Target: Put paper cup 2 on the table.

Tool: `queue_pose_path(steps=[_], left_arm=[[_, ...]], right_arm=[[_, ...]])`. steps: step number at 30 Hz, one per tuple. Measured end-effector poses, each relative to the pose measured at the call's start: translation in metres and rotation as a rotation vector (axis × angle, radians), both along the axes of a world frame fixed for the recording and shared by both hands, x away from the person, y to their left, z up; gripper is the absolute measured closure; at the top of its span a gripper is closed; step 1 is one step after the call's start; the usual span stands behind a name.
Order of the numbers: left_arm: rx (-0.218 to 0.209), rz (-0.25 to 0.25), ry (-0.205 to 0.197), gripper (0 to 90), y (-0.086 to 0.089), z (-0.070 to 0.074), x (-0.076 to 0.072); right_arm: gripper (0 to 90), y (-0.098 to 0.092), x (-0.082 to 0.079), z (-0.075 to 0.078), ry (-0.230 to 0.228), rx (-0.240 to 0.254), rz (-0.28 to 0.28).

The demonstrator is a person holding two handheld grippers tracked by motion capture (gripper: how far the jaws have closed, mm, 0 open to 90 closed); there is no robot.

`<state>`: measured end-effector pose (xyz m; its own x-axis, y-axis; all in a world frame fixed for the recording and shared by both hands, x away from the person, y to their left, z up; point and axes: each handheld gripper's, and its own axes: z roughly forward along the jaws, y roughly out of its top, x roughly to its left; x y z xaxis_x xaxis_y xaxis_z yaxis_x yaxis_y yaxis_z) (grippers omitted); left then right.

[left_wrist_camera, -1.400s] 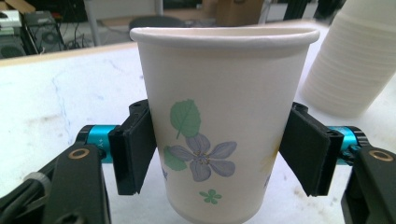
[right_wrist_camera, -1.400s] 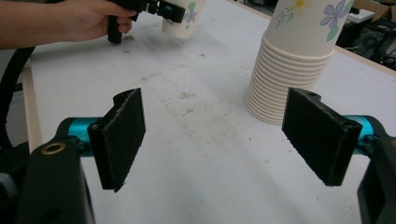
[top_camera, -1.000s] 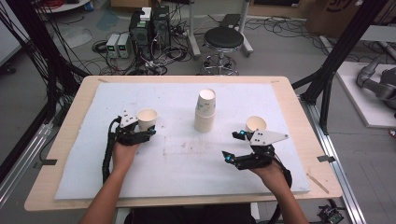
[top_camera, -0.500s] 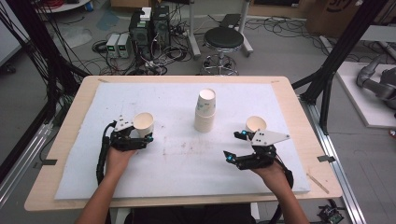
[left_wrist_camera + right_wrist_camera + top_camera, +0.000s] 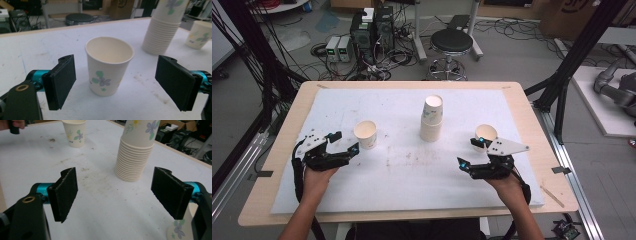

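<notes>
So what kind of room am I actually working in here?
Most likely a robotics lab or a data-collection rig, not a kitchen or office. The table sits inside a black metal frame, electronics boxes and loose cables lie on the floor behind it, and a robot arm rests at the right.

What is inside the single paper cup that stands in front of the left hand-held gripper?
The cup looks empty: its plain inner wall shows down from the rim. The very bottom is hidden by the near wall, so I cannot confirm it.
</notes>
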<state>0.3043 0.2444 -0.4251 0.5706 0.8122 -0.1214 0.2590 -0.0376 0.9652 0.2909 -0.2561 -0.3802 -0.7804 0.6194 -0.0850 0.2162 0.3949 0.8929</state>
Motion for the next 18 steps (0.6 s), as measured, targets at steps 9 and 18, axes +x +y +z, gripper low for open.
queue_pose_path(steps=[9, 18], left_arm=[[-0.022, -0.099, -0.073, 16.9, -0.011, 0.012, -0.015], [-0.034, -0.134, -0.107, 17.2, -0.019, 0.016, -0.024]], right_arm=[[21.9, -0.019, -0.007, -0.001, -0.024, 0.012, -0.099], [21.9, -0.030, -0.018, -0.002, -0.039, 0.020, -0.126]])
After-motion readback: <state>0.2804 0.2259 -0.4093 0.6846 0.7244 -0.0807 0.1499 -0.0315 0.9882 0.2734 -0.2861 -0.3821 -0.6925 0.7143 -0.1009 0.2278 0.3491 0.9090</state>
